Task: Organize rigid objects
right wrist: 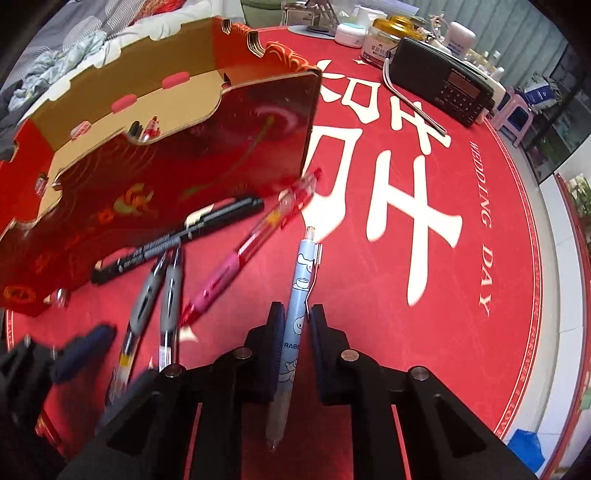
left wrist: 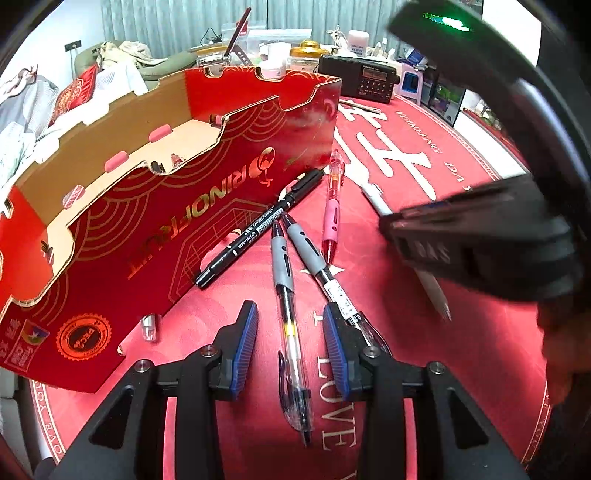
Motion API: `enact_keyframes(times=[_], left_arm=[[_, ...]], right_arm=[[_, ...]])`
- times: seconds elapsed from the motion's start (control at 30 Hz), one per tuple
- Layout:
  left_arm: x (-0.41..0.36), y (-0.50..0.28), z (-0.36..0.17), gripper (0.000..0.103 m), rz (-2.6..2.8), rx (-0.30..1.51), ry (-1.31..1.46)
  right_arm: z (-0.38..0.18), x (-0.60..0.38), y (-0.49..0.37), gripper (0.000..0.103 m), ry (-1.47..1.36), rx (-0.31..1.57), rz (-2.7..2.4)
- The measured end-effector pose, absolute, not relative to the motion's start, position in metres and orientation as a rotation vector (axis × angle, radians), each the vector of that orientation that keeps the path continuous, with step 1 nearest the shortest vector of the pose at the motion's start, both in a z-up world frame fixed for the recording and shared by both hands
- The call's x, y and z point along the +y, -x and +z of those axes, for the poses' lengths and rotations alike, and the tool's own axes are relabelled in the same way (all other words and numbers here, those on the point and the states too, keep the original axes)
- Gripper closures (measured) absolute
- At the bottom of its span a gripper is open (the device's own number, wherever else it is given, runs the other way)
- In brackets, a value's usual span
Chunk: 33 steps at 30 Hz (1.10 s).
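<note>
Right gripper (right wrist: 298,314) jaws clamped on blue cartoon pen (right wrist: 300,280). Left gripper (left wrist: 291,325) jaws part-open astride grey-grip pen (left wrist: 286,291), 5 o'clock of red cardboard box (left wrist: 155,206).

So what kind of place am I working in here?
Most likely a lived-in home, not a lab: a round table under a red wedding-day cloth, a portable radio among jars at its far edge, and rumpled bedding behind the box.

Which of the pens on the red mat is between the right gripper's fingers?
The light blue pen with cartoon prints, clamped by the right gripper. The pink pen, two grey-grip pens and black marker lie loose.
</note>
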<state>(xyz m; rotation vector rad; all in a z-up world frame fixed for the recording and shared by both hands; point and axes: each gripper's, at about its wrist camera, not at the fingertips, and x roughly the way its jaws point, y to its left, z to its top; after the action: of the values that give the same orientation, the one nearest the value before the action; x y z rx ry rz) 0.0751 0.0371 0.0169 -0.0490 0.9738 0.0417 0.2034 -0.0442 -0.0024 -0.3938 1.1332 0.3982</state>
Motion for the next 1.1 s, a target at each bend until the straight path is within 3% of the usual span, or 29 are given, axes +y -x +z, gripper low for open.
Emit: enact_keyframes(times=[0.17,0.23,0.37,0.7,0.93,1.1], left_arm=[[0.036,-0.088,0.019,0.07,0.04,1.022,0.048],[0.041,-0.092,0.02,0.093,0.048,1.06,0.065],[0.06,-0.078,0.021,0.094,0.013,1.144,0.249],[0.057,-0.05,0.02,0.093,0.002,1.182,0.334],[0.033,-0.037,0.023,0.093,0.011,1.196,0.207],[0.02,-0.043,0.023,0.092,0.015,1.27,0.092]], right_arm=[[-0.001,-0.046,-0.204,0.088,0.375,1.115,0.409],[0.002,-0.049,-0.194,0.089,0.352,1.131,0.429],[0.001,-0.058,-0.159,0.089,0.357,1.106,0.465],[0.001,-0.091,-0.112,0.089,0.205,1.091,0.495],[0.0,-0.1,-0.098,0.089,0.201,1.095,0.494],[0.0,-0.086,-0.092,0.089,0.345,1.107,0.476]])
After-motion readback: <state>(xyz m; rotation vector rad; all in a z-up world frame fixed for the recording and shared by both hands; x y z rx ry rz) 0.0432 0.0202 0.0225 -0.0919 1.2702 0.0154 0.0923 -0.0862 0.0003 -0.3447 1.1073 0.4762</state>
